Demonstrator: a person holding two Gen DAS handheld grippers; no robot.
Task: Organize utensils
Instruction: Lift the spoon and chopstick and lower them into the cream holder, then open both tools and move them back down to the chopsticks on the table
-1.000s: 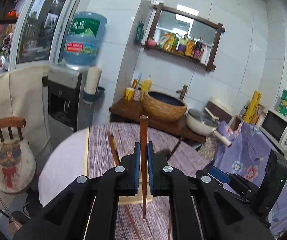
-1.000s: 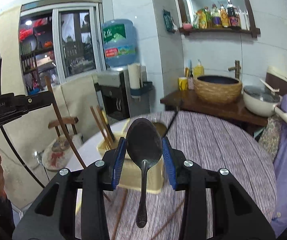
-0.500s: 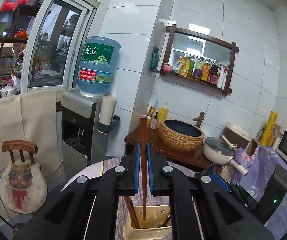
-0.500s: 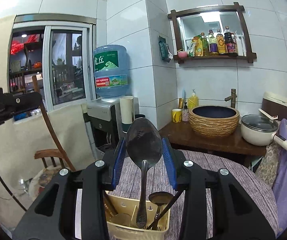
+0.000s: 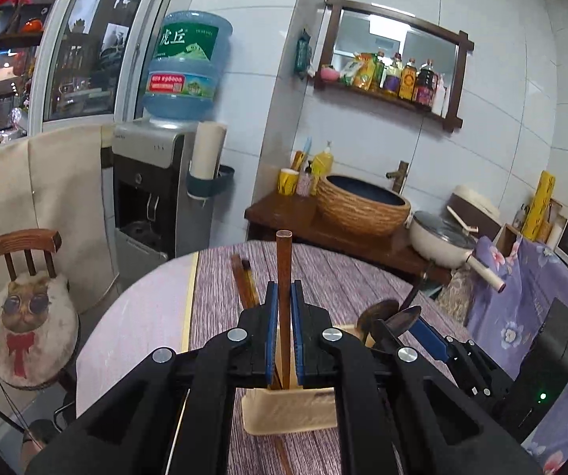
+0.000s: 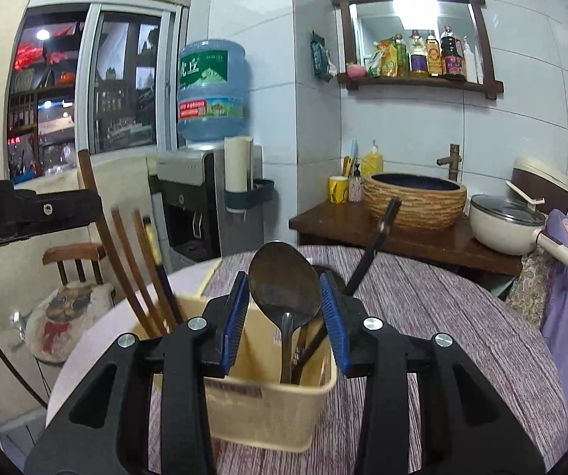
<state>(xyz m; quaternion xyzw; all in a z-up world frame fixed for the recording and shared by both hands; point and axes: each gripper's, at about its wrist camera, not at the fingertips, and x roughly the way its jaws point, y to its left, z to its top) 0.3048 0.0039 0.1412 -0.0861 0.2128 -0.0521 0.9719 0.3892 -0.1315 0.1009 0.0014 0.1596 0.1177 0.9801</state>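
Note:
My left gripper [image 5: 284, 301] is shut on a brown wooden chopstick [image 5: 284, 261], held upright with its lower end inside the cream utensil holder [image 5: 288, 411]. Two more chopsticks [image 5: 244, 281] stand in the holder just behind it. My right gripper [image 6: 284, 297] is shut on the bowl of a dark metal spoon [image 6: 284, 281], whose handle hangs down into the same holder [image 6: 276, 407]. Several chopsticks [image 6: 133, 269] lean in its left compartment. A black utensil handle [image 6: 375, 245] sticks out on the right. The left gripper [image 6: 26, 213] shows at the left edge of the right wrist view.
The holder stands on a round table with a purple striped cloth [image 6: 422, 297]. A chair with a cat cushion [image 5: 30, 332] is at the left, a water dispenser [image 5: 153, 194] behind. A woven basin [image 6: 414, 202] and a white pot [image 6: 506, 221] sit on a wooden stand beyond the table.
Both grippers have come down toward the holder. The chopstick's lower end and the spoon's handle now reach inside it. Both grips are unchanged.

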